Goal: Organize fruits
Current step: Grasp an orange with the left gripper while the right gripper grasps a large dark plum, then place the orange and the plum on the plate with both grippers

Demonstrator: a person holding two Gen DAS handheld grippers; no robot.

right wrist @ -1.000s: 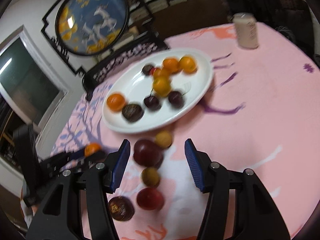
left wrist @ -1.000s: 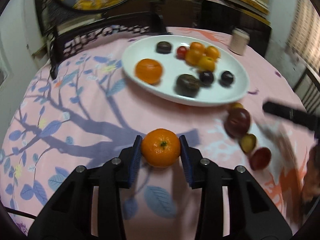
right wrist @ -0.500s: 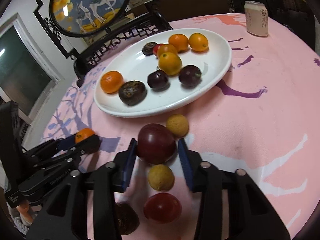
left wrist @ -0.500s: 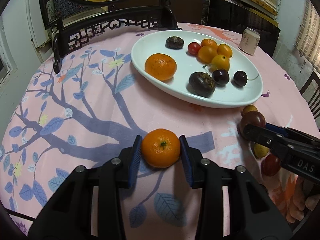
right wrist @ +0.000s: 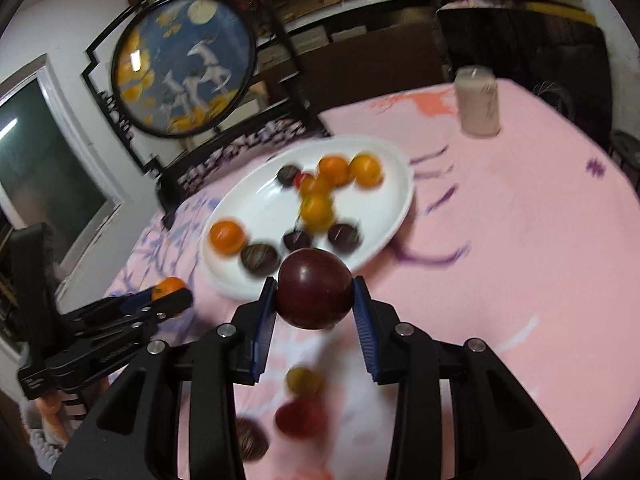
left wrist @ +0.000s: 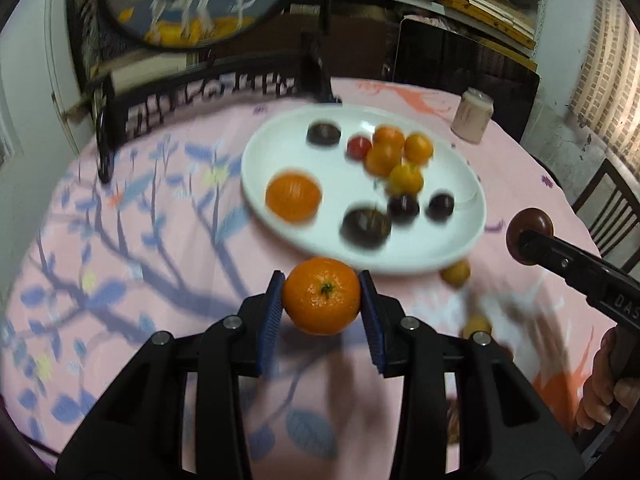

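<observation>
My left gripper (left wrist: 322,305) is shut on an orange mandarin (left wrist: 322,295) and holds it above the pink cloth, just before the white oval plate (left wrist: 272,152). My right gripper (right wrist: 314,296) is shut on a dark red plum (right wrist: 315,288), lifted near the plate's (right wrist: 396,196) near rim. The plum also shows at the right of the left wrist view (left wrist: 530,229). The plate holds another mandarin (left wrist: 294,197), several small orange fruits and several dark fruits.
Loose fruits lie on the cloth below my right gripper: a yellow one (right wrist: 303,380), a red one (right wrist: 300,416) and a dark one (right wrist: 250,438). A pale can (right wrist: 478,106) stands at the back. A carved black chair (left wrist: 200,92) is behind the table.
Both grippers have lifted their fruit off the cloth and moved toward the plate. The right gripper closed on the plum and raised it.
</observation>
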